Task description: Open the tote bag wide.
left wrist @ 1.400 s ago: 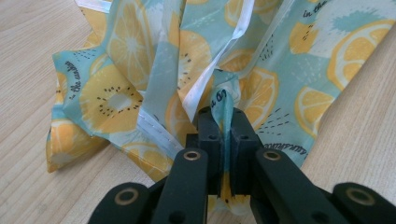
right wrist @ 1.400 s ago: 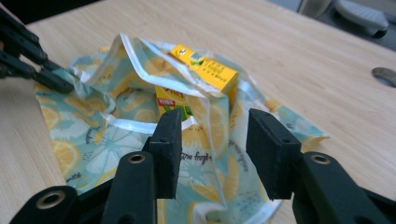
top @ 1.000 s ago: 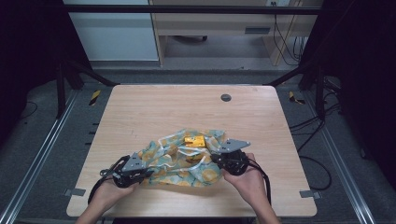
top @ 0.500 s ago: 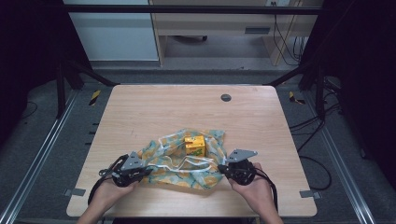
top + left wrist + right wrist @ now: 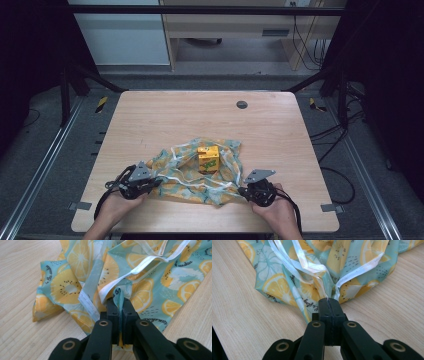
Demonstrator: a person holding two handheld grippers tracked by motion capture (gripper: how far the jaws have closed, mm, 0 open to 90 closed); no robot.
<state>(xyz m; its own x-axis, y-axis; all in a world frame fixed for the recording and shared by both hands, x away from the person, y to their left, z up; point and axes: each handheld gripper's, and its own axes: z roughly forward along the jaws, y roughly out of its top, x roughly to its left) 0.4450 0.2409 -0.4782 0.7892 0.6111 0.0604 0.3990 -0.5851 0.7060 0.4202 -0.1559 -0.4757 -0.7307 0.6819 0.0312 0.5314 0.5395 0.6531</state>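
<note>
Both grippers are pinching the fruit-print cloth [image 5: 200, 175] at opposite near edges, probably spreading it flat around the yellow box [image 5: 208, 158] sitting mid-cloth (near table [image 5: 150, 115] edge). Left gripper [image 5: 119, 305] is clamping a fold, jaws closed; right gripper [image 5: 329, 305] is clamped on the hem.

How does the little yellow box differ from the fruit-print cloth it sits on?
The yellow box is stiff and stands upright; the fruit-print cloth is soft and lies crumpled on the table. The box is one plain yellow block, the cloth teal with orange and kiwi slices and white trim. The box stands free, while the left gripper and right gripper pinch the cloth's edges. Both carry yellow.
</note>
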